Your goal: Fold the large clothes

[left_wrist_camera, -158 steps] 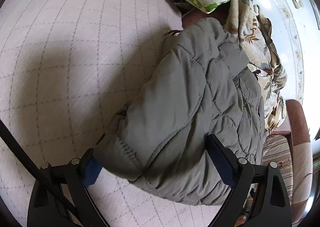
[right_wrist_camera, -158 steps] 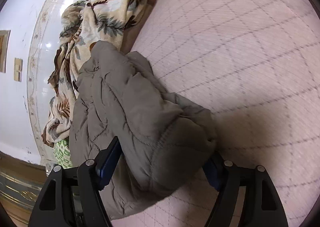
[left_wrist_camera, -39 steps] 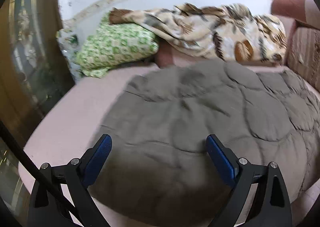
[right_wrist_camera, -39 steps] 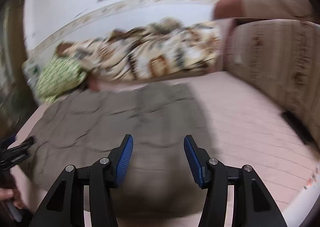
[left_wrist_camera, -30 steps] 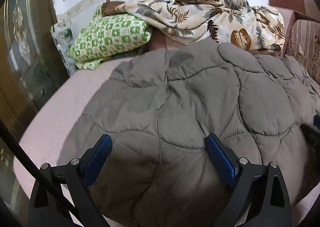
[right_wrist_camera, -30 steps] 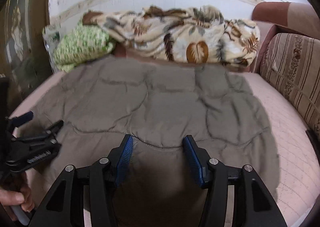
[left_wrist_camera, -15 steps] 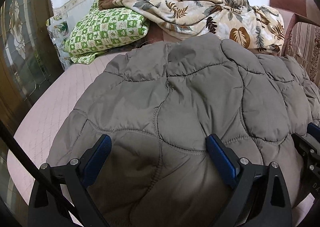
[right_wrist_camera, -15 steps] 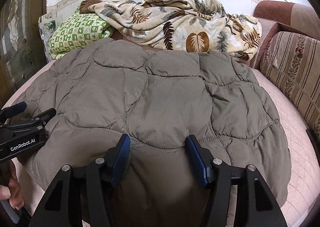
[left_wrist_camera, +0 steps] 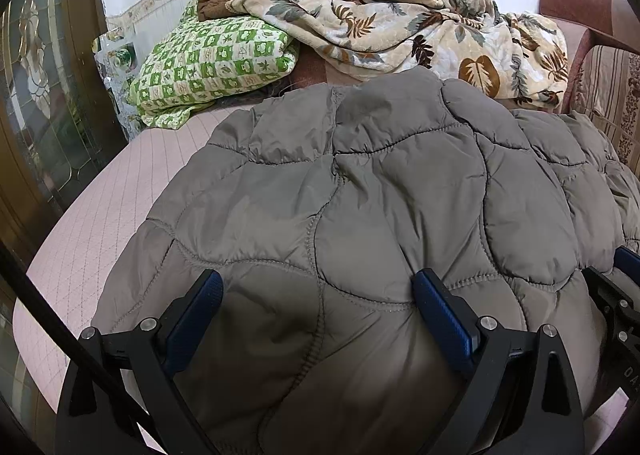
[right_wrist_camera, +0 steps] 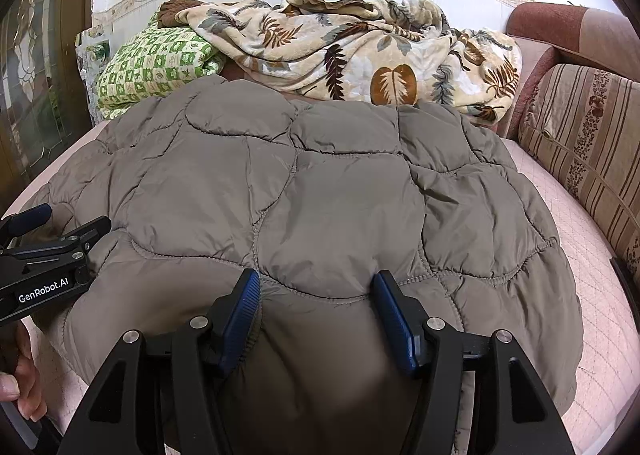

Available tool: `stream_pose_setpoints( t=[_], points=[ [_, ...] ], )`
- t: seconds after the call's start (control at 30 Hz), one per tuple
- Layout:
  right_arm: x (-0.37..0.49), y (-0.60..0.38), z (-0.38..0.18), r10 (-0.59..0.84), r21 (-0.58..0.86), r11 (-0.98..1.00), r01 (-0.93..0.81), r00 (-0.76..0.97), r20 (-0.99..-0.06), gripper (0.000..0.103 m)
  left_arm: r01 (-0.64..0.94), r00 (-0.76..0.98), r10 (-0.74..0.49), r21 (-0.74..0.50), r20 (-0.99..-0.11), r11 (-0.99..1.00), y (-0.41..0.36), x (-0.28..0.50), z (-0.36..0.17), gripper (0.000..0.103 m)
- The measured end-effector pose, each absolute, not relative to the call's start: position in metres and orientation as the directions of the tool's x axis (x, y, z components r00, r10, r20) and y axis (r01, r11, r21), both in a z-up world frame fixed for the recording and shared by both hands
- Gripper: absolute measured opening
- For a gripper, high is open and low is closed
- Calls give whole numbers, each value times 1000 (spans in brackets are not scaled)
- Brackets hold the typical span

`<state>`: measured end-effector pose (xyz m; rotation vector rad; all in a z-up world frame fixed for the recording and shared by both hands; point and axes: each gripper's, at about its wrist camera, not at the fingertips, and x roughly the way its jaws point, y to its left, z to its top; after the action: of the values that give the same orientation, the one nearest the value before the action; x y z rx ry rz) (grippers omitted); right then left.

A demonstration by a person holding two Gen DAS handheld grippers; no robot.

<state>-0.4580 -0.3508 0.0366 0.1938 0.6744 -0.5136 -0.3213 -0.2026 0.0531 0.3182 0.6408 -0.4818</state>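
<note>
A grey quilted coat (left_wrist_camera: 360, 195) lies spread flat across a pink quilted mattress (left_wrist_camera: 100, 215), its near hem under both tools. At the left, beyond the coat, a green checked pillow (left_wrist_camera: 212, 59) leans by a dark wooden door with patterned glass (left_wrist_camera: 36, 95); the left gripper (left_wrist_camera: 316, 307) stands wide apart over the hem (its blue pads touch no fold), and a leaf-print blanket (left_wrist_camera: 420, 31) is heaped along the tiled wall behind. Further right, the right gripper (right_wrist_camera: 316, 311) is at a middling width with a puffed ridge of the coat bulging between its pads, though whether they pinch it I cannot tell, and a striped sofa cushion (right_wrist_camera: 584, 135) edges the mattress on the far right.
</note>
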Motion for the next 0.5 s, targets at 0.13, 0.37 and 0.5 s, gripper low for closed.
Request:
stream_pose_setpoints(
  t=[0.13, 0.37, 0.5],
  points=[
    [-460, -352, 39, -385, 17, 860, 510, 670, -635, 65, 521, 702, -333, 135, -629, 843, -203, -323, 53, 96],
    [-478, -346, 50, -387, 36, 864, 502, 709, -589, 71, 517, 706, -334, 131, -625, 846, -199, -326, 52, 96],
    [-485, -337, 57, -398, 8, 877, 481, 735, -550, 73, 517, 706, -335, 131, -624, 846, -198, -326, 52, 96]
  ],
)
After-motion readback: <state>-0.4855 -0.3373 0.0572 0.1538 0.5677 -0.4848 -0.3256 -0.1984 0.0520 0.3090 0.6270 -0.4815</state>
